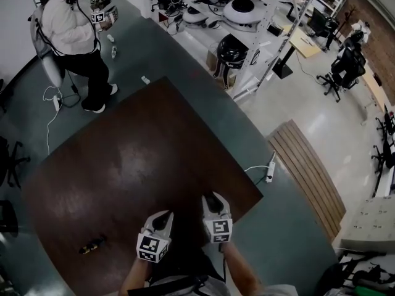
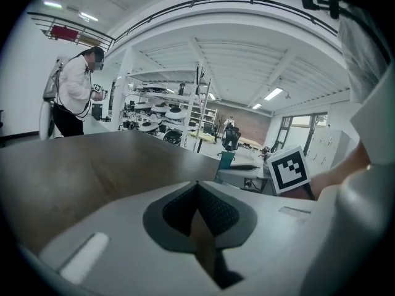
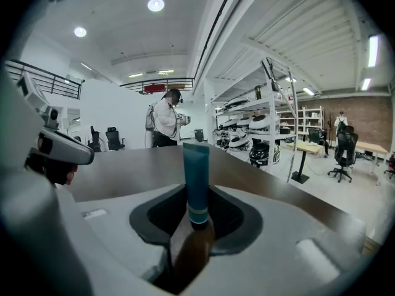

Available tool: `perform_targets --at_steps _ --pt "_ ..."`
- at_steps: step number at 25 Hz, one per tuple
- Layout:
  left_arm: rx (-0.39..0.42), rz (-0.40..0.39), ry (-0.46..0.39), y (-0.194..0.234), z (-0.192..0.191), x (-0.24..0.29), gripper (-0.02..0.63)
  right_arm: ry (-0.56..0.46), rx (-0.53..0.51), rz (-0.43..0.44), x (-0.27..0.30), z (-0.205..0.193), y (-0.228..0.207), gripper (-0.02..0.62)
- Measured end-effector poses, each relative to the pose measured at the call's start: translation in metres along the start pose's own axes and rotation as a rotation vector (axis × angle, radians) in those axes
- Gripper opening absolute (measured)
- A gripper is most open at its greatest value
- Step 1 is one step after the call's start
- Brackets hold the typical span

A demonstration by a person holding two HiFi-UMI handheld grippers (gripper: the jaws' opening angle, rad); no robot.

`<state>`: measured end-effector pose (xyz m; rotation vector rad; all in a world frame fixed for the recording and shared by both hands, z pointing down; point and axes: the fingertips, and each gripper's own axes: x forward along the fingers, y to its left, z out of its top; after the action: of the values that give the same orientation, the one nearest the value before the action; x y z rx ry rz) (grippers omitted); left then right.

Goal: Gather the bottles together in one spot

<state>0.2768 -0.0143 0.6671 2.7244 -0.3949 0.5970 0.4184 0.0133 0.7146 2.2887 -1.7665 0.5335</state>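
**A:** What lies furthest left?

**B:** Well to the left of the left tongs (image 1: 165, 216), a small dark thing (image 1: 92, 245) lies flat on the brown bench (image 1: 142, 153). It may be a second bottle, but it is too small to tell. The left tongs are clenched on nothing, with their tips meeting, low over the bench's near edge.

**A:** And to the right of those?

**B:** The right tongs (image 1: 213, 198) sit just beside the left ones. They are clenched on a blue tube (image 3: 196, 171), which stands upright on its dark cap between the pads.

**A:** Which step is this?

**B:** It looks like the pick-up of the first item, with nothing gathered yet. The next move probably calls for lifting the tube clear and carrying it left towards the dark thing. The tube looks soft, so the grip should be firm but not crushing.

**A:** What about the surface and the room?

**B:** The bench is dark, glossy and wood-toned. Far ahead and to the left of the tongs stands a person in a white top (image 1: 74, 29). Ahead and to the right are metal shelves (image 1: 247, 11) holding round white devices. To the right of the tongs, a slatted wooden platform (image 1: 308, 171) lies on the pale floor, with office chairs (image 1: 345, 66) beyond it.
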Motion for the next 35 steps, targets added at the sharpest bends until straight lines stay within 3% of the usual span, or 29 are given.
perform_targets --at_steps 8,17,28,35 --pt "-0.007 0.023 -0.03 0.002 0.008 -0.012 0.0 -0.016 -0.02 0.011 -0.002 0.016 0.003 0.11" --pt "-0.034 0.099 -0.069 0.009 0.008 -0.046 0.0 -0.038 -0.075 0.095 -0.02 0.042 0.035 0.11" --pt "-0.078 0.246 -0.133 0.019 -0.002 -0.107 0.0 -0.061 -0.175 0.311 -0.04 0.059 0.112 0.109" --pt "-0.124 0.383 -0.169 0.039 -0.014 -0.156 0.0 -0.074 -0.238 0.471 -0.033 0.068 0.174 0.109"
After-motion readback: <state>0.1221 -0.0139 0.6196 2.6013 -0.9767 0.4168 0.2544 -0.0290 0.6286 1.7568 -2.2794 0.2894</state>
